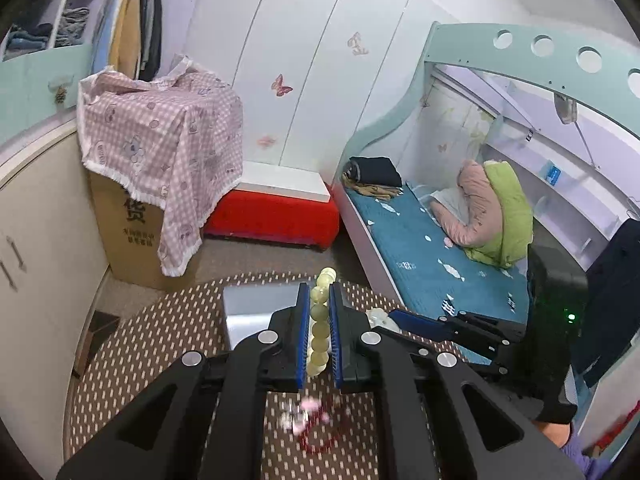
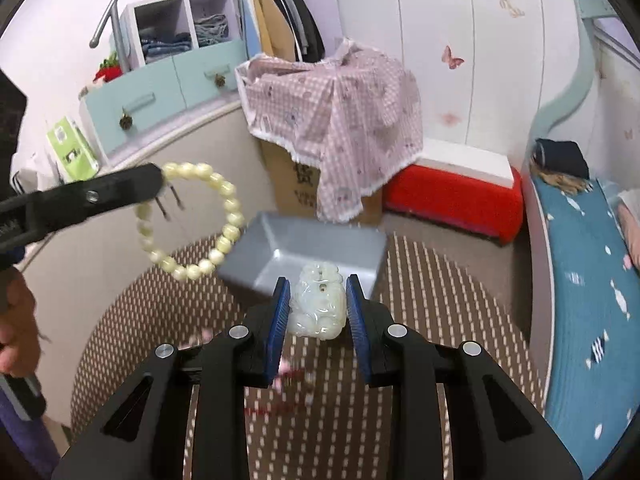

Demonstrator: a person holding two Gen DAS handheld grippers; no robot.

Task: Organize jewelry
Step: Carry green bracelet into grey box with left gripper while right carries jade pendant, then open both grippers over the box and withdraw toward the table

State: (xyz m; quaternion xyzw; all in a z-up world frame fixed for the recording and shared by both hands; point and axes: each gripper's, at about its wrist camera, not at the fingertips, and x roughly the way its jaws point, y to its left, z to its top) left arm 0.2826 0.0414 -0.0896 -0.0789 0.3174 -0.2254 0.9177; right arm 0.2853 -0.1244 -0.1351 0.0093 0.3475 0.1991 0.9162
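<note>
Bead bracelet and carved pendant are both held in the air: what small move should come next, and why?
Probably carry the left gripper, shut on the bead bracelet, over the grey tray and release. The right gripper holds the carved pendant just before the tray, and the tray looks empty.

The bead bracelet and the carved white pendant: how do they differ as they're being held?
The bead bracelet is an open ring of round yellowish beads; the carved white pendant is one solid, paler lump. The bracelet hangs loosely from the left gripper, pinched at one section. The pendant sits wholly between the right gripper fingers. Both are held above the patterned table, near the grey tray.
</note>
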